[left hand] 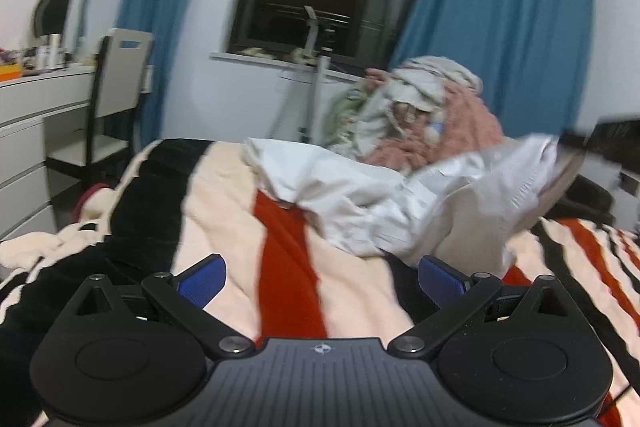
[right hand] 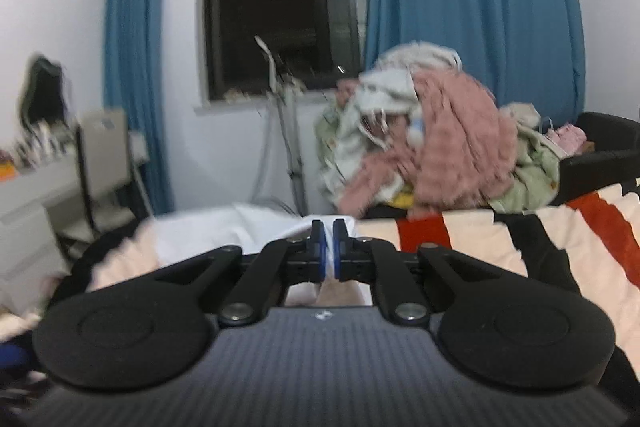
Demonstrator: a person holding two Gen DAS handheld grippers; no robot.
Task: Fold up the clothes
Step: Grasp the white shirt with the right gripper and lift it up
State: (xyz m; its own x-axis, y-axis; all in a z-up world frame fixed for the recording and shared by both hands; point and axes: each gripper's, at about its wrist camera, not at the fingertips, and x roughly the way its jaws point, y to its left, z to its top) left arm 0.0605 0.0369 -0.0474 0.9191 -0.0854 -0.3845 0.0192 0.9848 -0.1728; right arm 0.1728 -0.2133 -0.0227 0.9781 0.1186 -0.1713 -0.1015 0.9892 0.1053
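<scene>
Lying crumpled on the striped blanket (left hand: 224,211) of the bed, the white garment (left hand: 360,203) is the one piece you work on now. In the left view it stretches from the middle of the bed out to the right, and its right end is lifted off the blanket toward a dark blurred shape at the frame edge; I judge this is your right gripper (right hand: 328,247), but the blur does not let me be sure. In the right view the jaws of that gripper are clenched on a fold of the white cloth, which shows between the blue pads.

Your left gripper (left hand: 322,279) is released, jaws wide, nothing between them. The garment lies ahead of it and a little to the right, close above the right pad in the picture, not touching. Its long axis runs across your left jaws, so the free left end, near the red stripe, seems the natural corner to take next.

Count: one white garment, two grippers, one pile of clothes (right hand: 432,135) beyond the bed by the window, two blue curtains (right hand: 472,7), one chair (left hand: 116,87).
</scene>
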